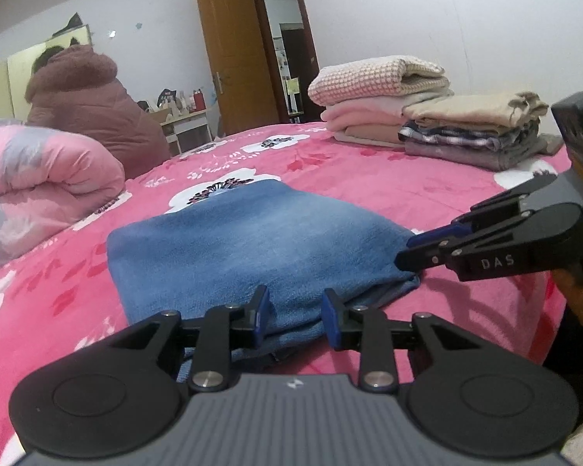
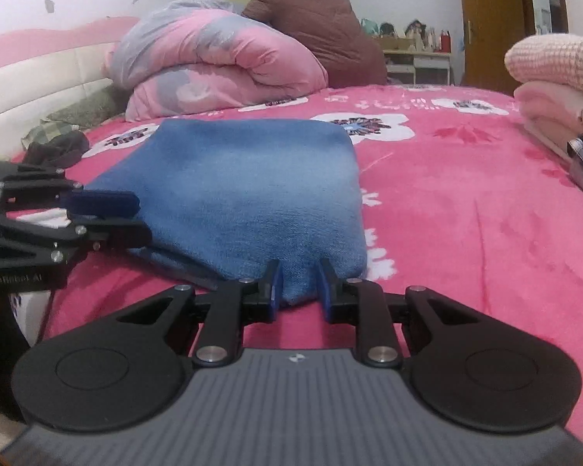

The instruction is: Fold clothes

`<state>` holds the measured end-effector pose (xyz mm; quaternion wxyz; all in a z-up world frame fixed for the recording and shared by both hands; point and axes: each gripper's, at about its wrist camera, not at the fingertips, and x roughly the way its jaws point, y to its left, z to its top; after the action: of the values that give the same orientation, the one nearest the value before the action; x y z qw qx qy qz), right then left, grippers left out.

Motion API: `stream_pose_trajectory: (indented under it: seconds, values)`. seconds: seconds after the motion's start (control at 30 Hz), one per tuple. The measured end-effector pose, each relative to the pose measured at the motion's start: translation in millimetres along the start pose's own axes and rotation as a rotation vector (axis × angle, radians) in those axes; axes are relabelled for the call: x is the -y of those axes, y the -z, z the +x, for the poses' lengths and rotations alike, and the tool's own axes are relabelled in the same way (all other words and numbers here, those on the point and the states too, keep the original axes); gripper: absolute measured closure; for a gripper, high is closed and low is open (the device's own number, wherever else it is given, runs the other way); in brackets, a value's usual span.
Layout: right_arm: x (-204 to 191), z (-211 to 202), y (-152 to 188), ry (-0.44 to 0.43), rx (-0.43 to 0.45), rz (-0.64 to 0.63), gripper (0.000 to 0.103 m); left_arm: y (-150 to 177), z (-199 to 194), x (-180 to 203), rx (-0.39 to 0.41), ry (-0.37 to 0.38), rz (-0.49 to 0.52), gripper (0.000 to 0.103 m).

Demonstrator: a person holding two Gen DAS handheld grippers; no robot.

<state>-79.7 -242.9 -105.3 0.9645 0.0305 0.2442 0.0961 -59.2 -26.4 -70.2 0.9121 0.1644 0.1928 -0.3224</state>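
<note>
A folded blue towel (image 1: 252, 240) lies on the pink flowered bedspread (image 1: 427, 186). In the left wrist view my left gripper (image 1: 296, 314) holds the towel's thick near edge between its blue pads. The right wrist view shows the left gripper (image 2: 136, 217) from the side, clamped over the towel's (image 2: 252, 186) near left corner. My right gripper (image 2: 299, 287) pinches the near right corner, which bunches up between its fingers. From the left wrist view the right gripper (image 1: 406, 252) comes in from the right, its tips closed on that corner.
Two stacks of folded clothes (image 1: 381, 101) (image 1: 474, 132) stand at the far right of the bed. A rolled pink quilt (image 2: 213, 62) lies at the far left, with a person in a brown coat (image 2: 311, 19) behind it. A dark garment (image 2: 54, 151) sits at the left edge.
</note>
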Motion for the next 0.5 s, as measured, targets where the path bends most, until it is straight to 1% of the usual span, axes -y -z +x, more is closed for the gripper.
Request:
stream_pose_trajectory:
  seconds: [0.07, 0.13, 0.17, 0.23, 0.27, 0.33, 0.37, 0.4, 0.43, 0.47, 0.5]
  values:
    - [0, 0, -2, -0.001, -0.009, -0.003, 0.084, -3, -4, -5, 0.009, 0.012, -0.045, 0.072]
    - [0, 1, -3, -0.002, -0.015, -0.016, 0.084, -10, -13, -11, 0.054, 0.022, -0.094, 0.071]
    - [0, 1, -4, -0.003, -0.019, -0.017, 0.084, -15, -15, -15, 0.077, 0.022, -0.108, 0.070]
    - [0, 2, -4, -0.004, -0.022, -0.015, 0.084, -26, -15, -20, 0.111, 0.000, -0.109, 0.066]
    - [0, 2, -2, -0.005, -0.019, -0.011, 0.084, -32, -11, -22, 0.117, -0.035, -0.093, 0.066]
    - [1, 2, -1, -0.009, -0.017, -0.002, 0.084, -39, 6, -32, 0.093, -0.111, -0.087, 0.065]
    - [1, 2, -2, -0.010, -0.017, 0.004, 0.084, -40, 17, -39, 0.065, -0.139, -0.104, 0.065]
    - [1, 2, -1, -0.009, -0.017, 0.009, 0.084, -36, 32, -51, 0.007, -0.164, -0.142, 0.065]
    - [1, 2, -1, -0.009, -0.016, 0.014, 0.084, -26, 48, -62, -0.064, -0.182, -0.186, 0.066]
    - [2, 2, 0, -0.009, -0.014, 0.020, 0.083, -19, 54, -69, -0.092, -0.179, -0.218, 0.066]
    - [2, 1, 1, -0.013, -0.013, 0.030, 0.083, -17, 52, -72, -0.082, -0.166, -0.238, 0.066]
